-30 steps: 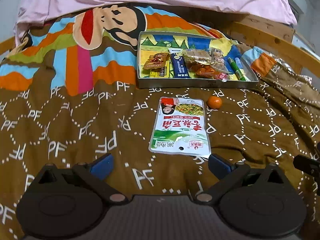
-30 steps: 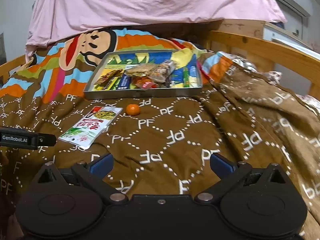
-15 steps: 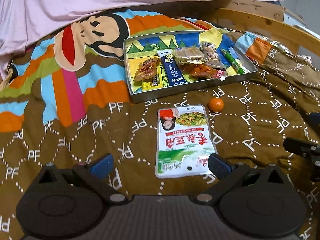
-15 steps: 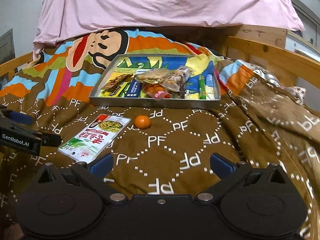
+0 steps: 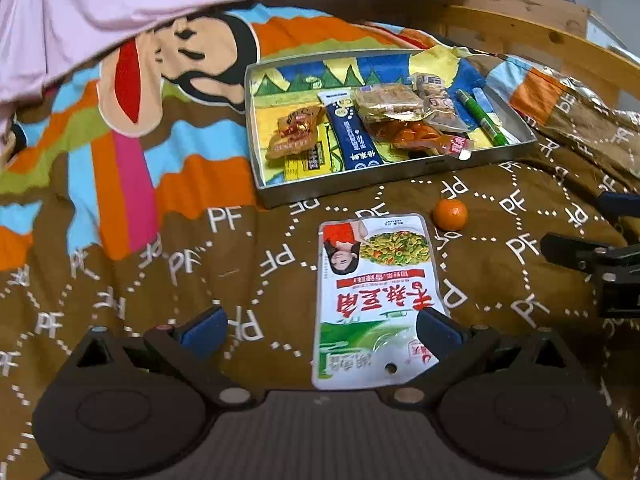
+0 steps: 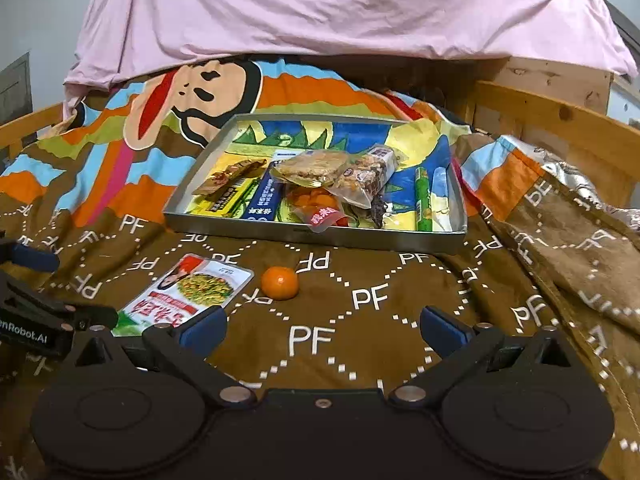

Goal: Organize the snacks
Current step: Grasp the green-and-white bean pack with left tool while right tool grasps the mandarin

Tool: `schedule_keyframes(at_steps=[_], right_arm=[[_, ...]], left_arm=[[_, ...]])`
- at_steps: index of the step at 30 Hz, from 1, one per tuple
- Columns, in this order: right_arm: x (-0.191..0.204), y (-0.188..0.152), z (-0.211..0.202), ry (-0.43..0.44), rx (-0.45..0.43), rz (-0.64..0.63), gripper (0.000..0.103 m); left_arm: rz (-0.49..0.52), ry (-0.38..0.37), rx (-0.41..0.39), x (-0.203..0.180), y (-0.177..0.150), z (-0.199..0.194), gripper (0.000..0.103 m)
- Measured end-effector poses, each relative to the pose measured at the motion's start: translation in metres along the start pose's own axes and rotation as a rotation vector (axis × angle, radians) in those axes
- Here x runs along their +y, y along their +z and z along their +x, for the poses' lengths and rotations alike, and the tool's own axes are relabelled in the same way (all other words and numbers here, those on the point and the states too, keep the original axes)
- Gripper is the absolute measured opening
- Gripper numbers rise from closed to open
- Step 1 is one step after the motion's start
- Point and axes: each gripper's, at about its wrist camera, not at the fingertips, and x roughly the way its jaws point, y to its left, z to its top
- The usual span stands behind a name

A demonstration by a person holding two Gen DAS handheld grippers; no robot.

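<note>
Left gripper (image 5: 320,328) spread wide, white snack pouch (image 5: 374,296) under its right fingertip.

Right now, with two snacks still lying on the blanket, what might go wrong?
The flat packet lies flush on the soft blanket, so the open left gripper may pinch cloth with it. The round orange could roll away if nudged. The tray is already crowded, so added snacks may slide out.

Home bedroom: wooden bed frame (image 6: 560,120), cartoon blanket (image 6: 360,320), pink sheet (image 6: 320,8).
</note>
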Motion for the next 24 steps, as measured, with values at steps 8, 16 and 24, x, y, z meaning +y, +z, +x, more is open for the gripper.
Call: schedule_keyframes(at_steps=[8,16,24], right_arm=[[-0.016,0.008,0.046,0.038,0.039,0.054,0.102],[-0.021,0.016,0.088,0.168,0.060,0.066,0.099],[-0.011,0.019,0.103,0.226,0.056,0.029,0.083]], left_arm=[[0.040,-0.078,0.014,-0.002,0.005,0.031,0.102],[0.006,-0.219,0.084,-0.001,0.007,0.060,0.102],[-0.021,-0.220,0.108,-0.003,0.017,0.073,0.103]])
